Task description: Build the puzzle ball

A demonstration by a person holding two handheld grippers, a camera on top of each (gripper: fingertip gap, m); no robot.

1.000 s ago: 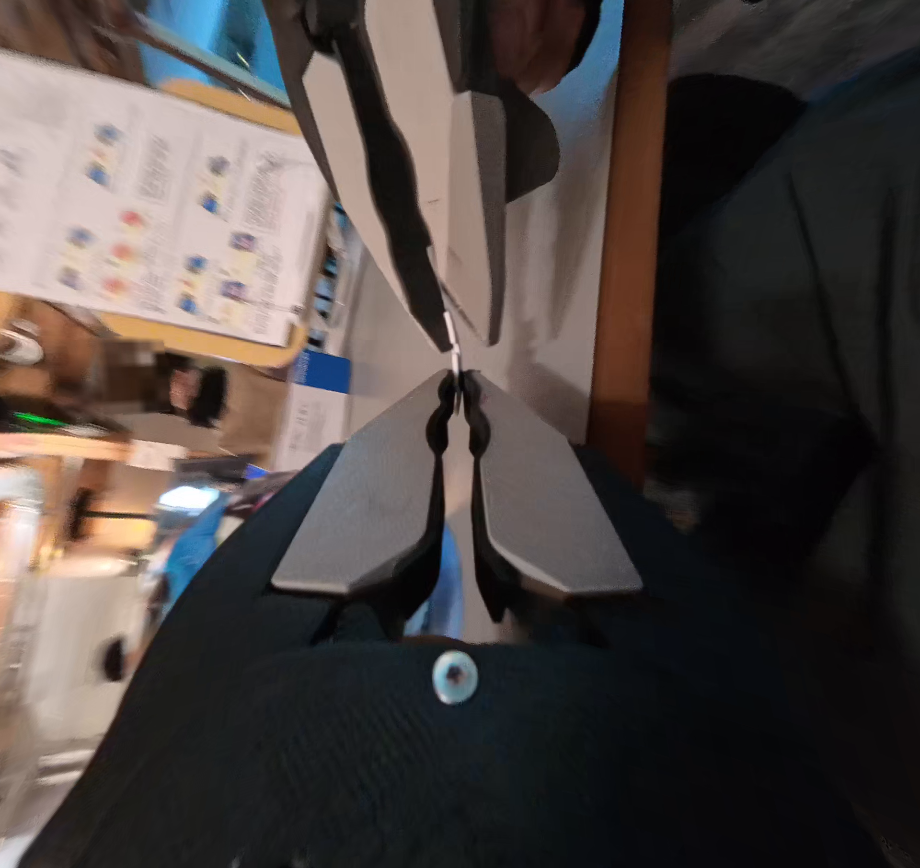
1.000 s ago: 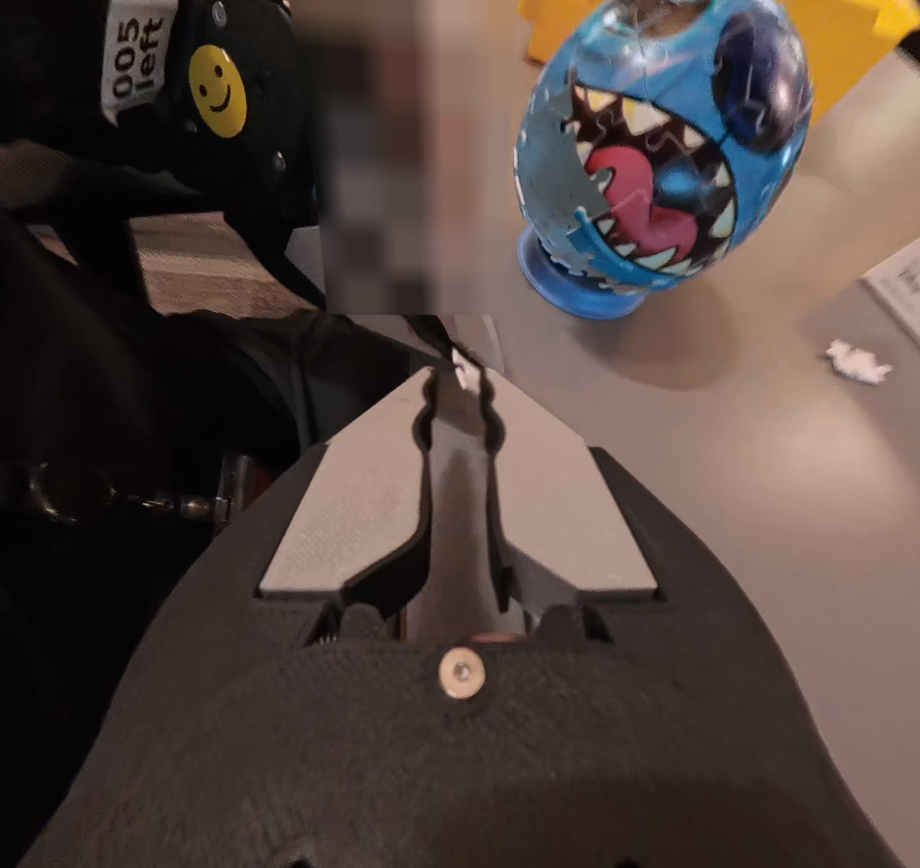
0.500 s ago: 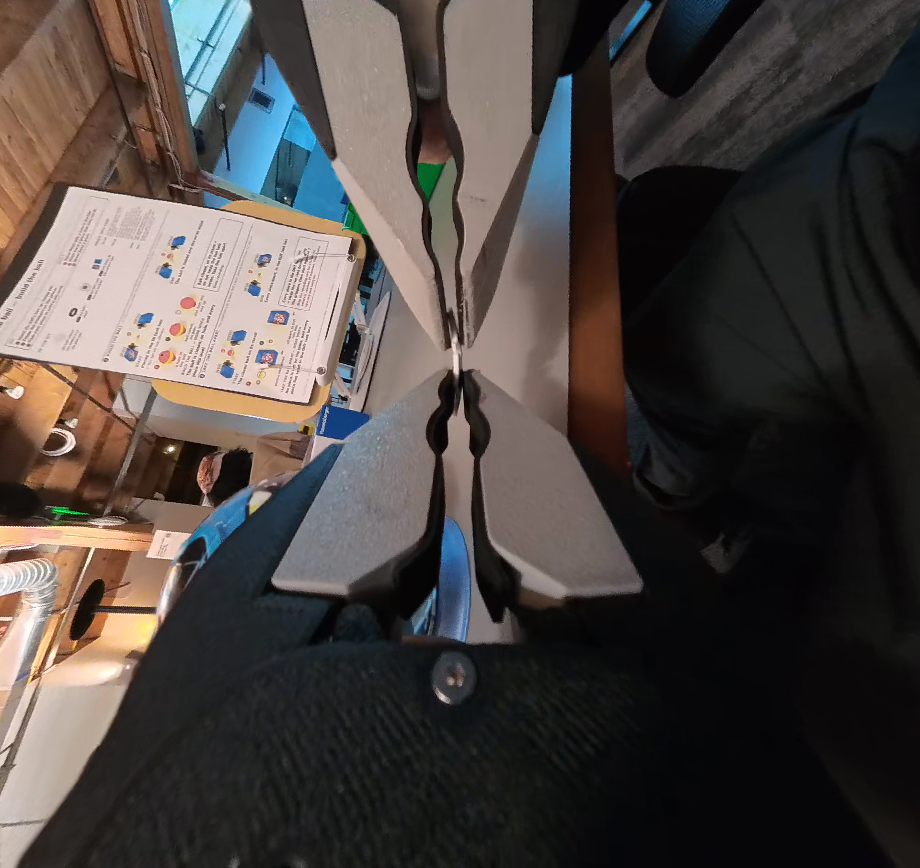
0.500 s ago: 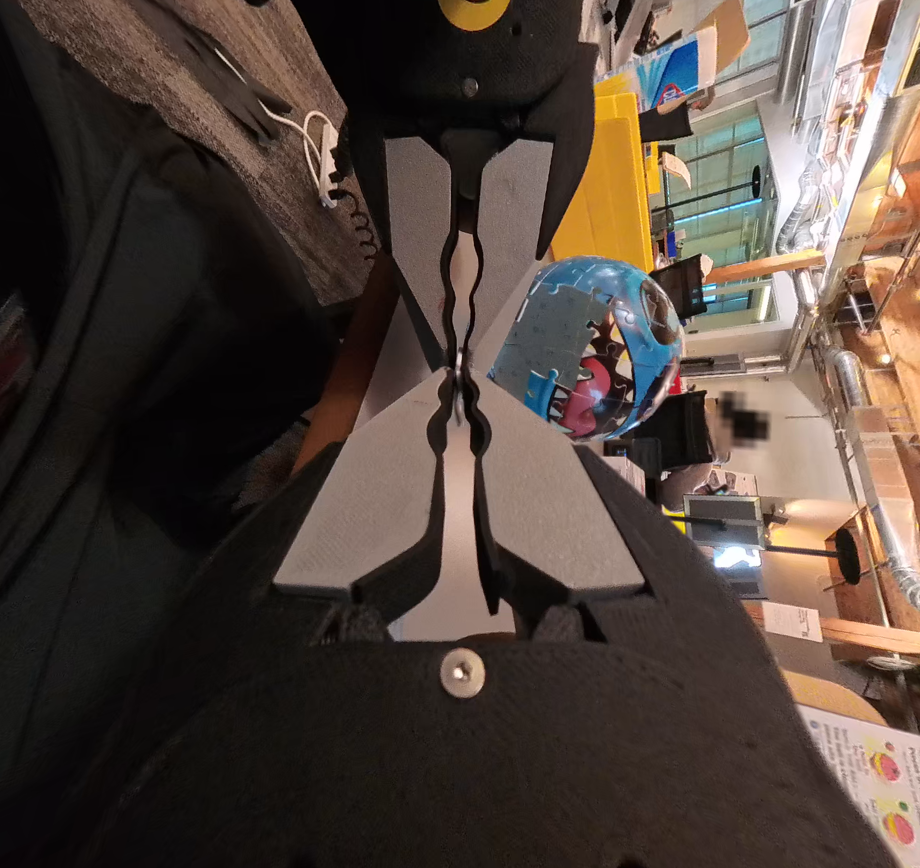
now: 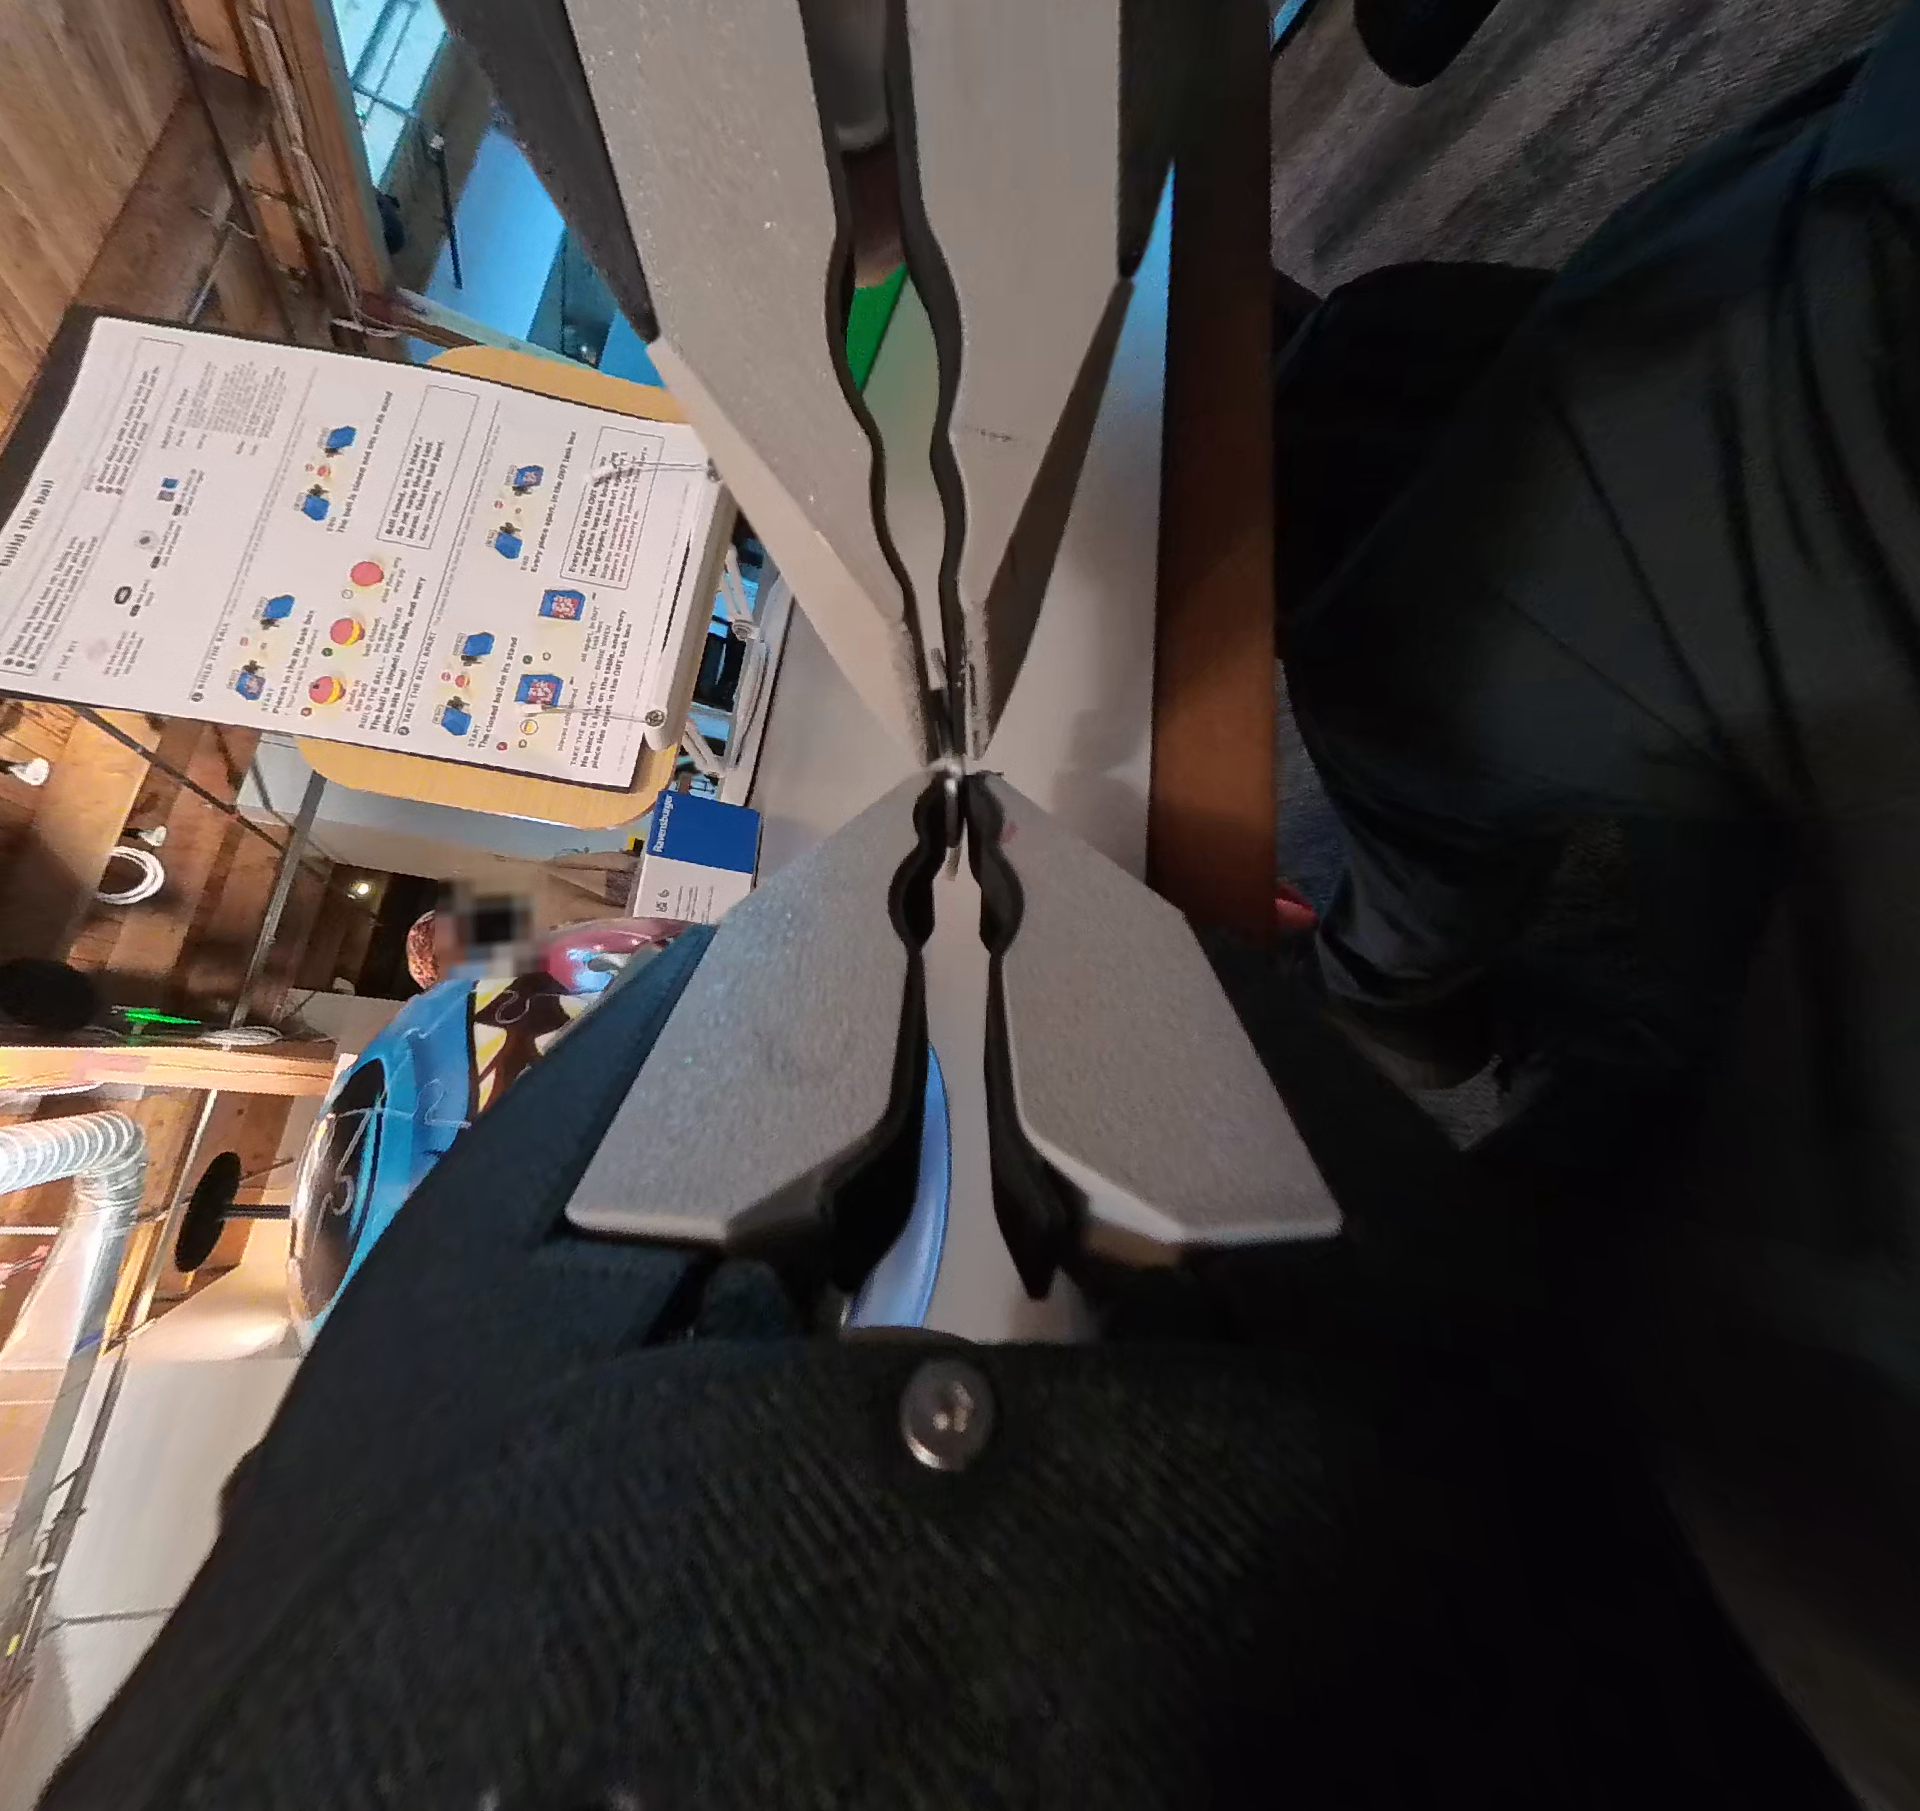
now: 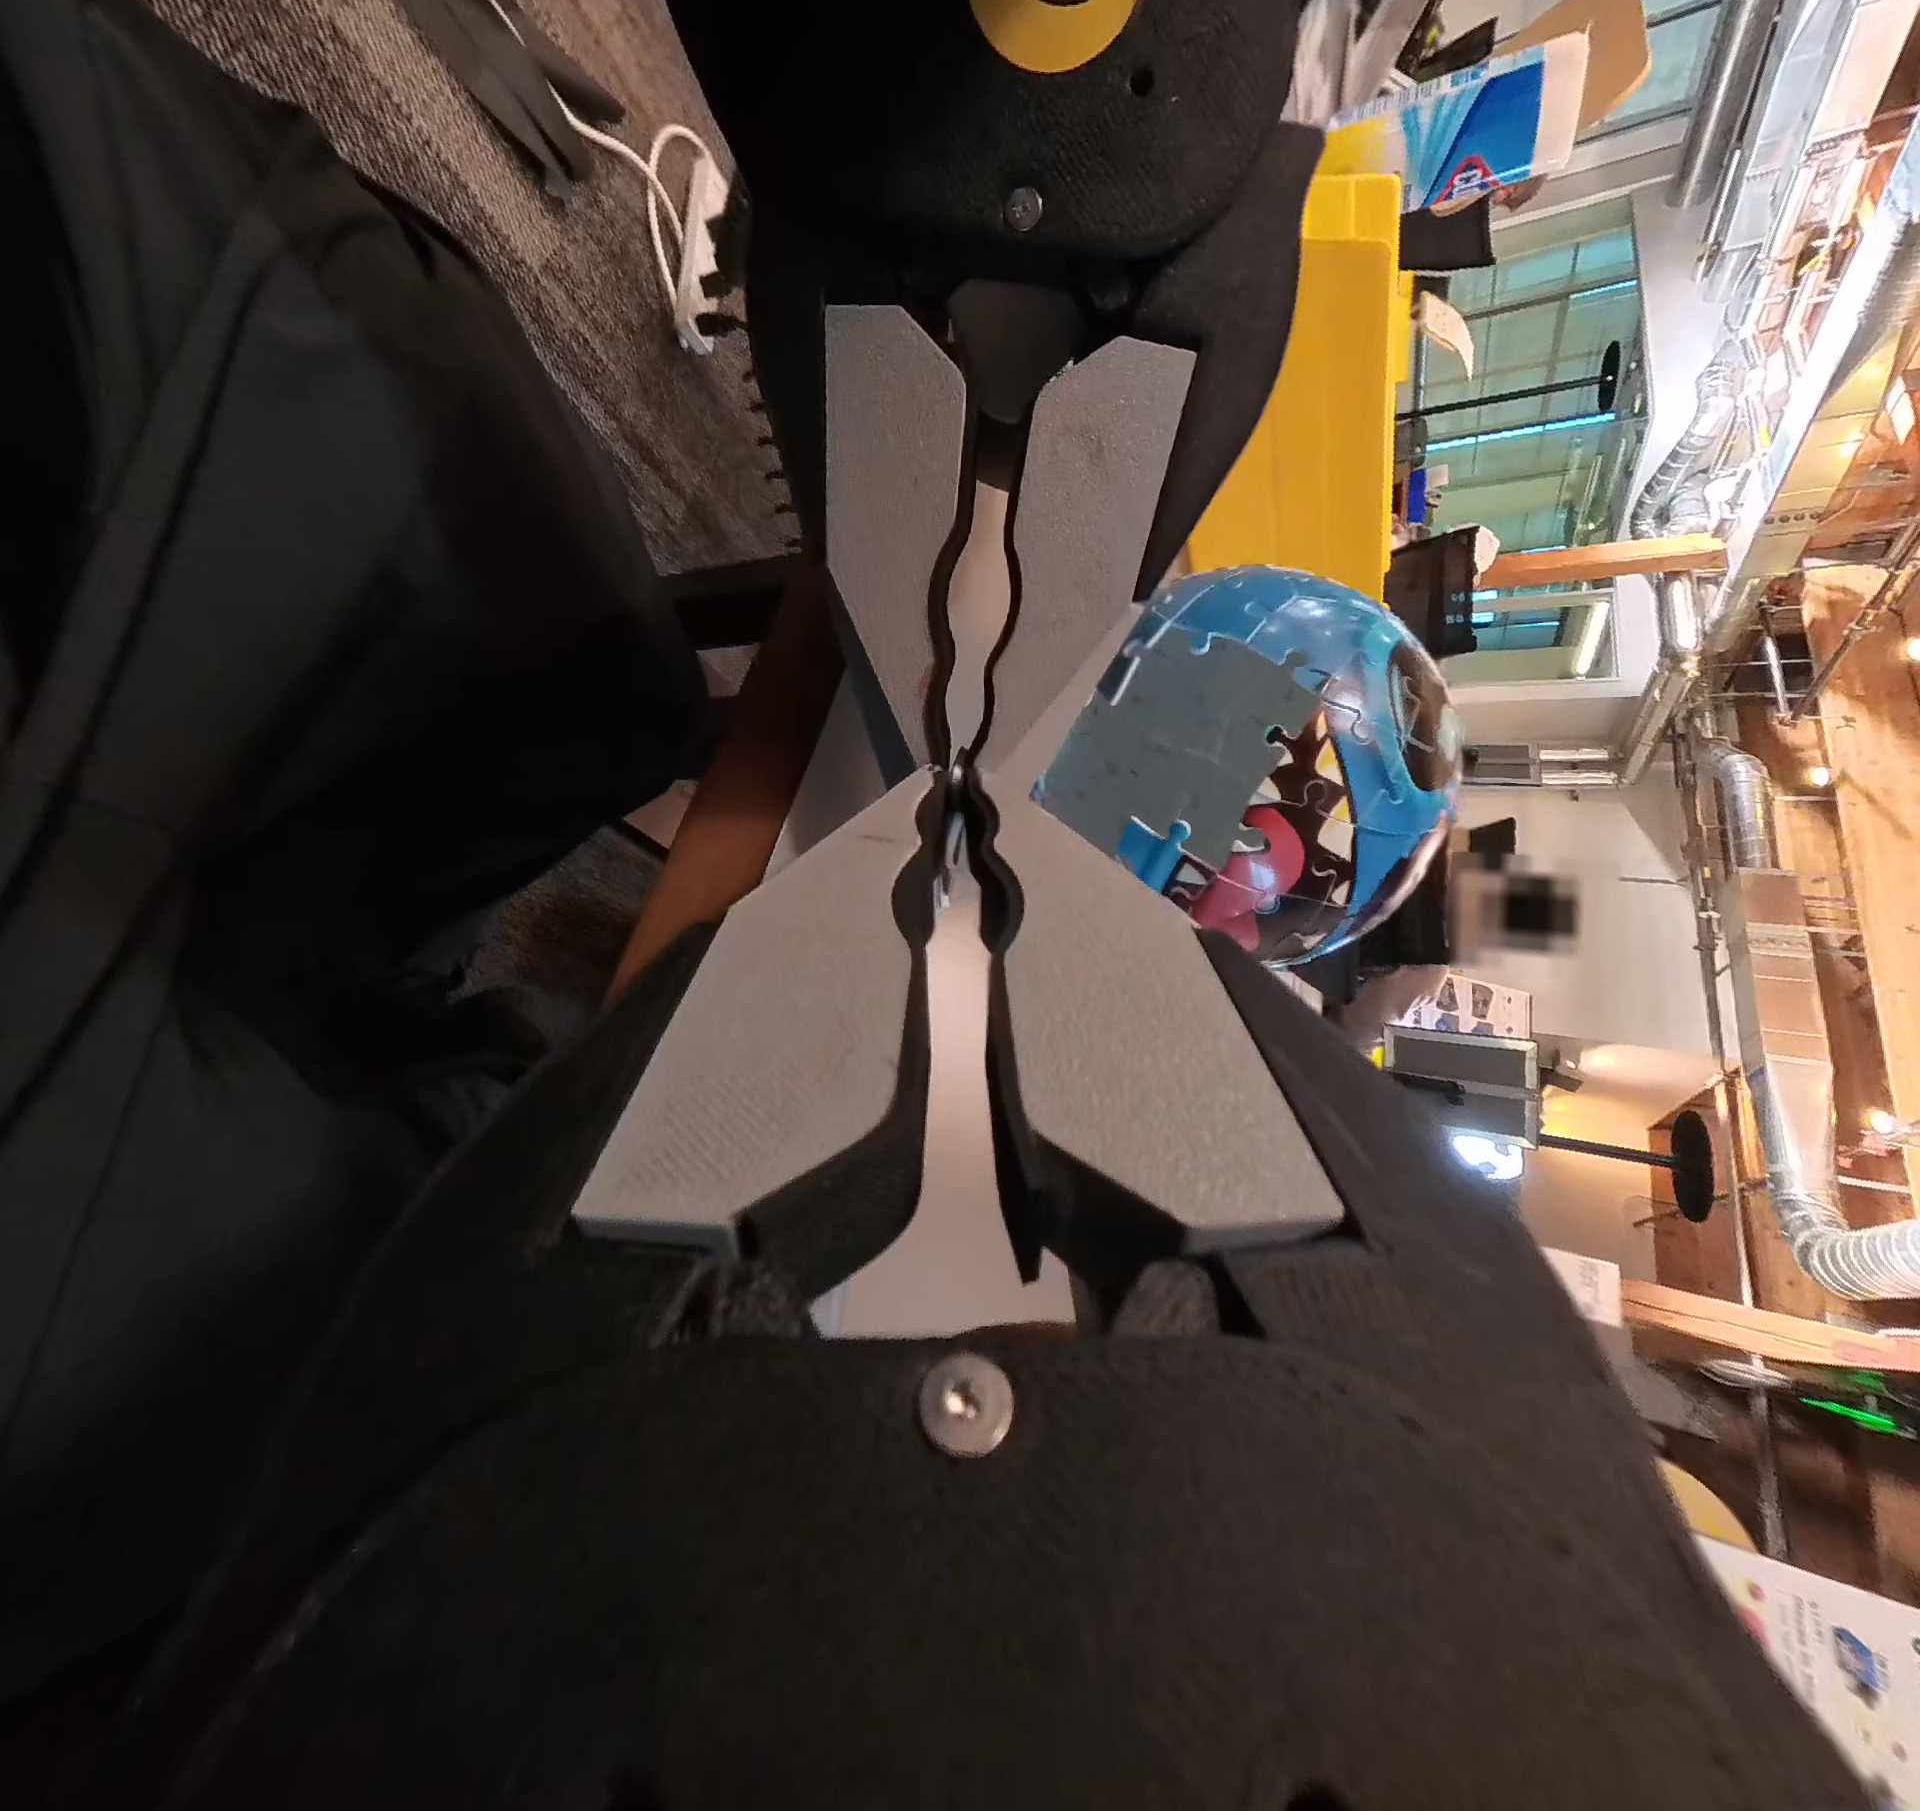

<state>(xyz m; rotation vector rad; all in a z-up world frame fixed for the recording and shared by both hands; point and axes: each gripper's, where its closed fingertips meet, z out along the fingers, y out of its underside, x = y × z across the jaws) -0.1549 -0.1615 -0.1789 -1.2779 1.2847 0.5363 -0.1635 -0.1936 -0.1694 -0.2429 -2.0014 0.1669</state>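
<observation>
My left gripper (image 5: pixel 951 811) and my right gripper (image 6: pixel 954 811) meet tip to tip above the pale table (image 5: pixel 1049 473), near its wooden edge. Both are shut on one thin puzzle piece (image 5: pixel 951 779), seen edge-on as a pale sliver between the fingertips; it also shows in the right wrist view (image 6: pixel 948 857). The right gripper (image 5: pixel 951 717) comes in from the top of the left wrist view. The left gripper (image 6: pixel 956 759), with a yellow smiley sticker, comes in from the top of the right wrist view. The blue puzzle ball (image 6: pixel 1299 774), partly built with grey inner sides showing, stands just beyond. In the left wrist view the ball (image 5: pixel 416 1117) is half hidden by my gripper's body.
Both views are rolled sideways. An instruction sheet (image 5: pixel 343 556) on a board and a blue-and-white box (image 5: pixel 696 857) stand at the table's far side. A yellow bin (image 6: pixel 1320 411) is behind the ball. A person's dark clothing (image 5: pixel 1610 618) is close beside the table edge (image 5: pixel 1210 514). The grippers are tip to tip, or close to it.
Both grippers have rolled onto their sides together, tips still joined on the piece. Over the last half second they have closed in slightly, and more of the ball shows in the left wrist view.
</observation>
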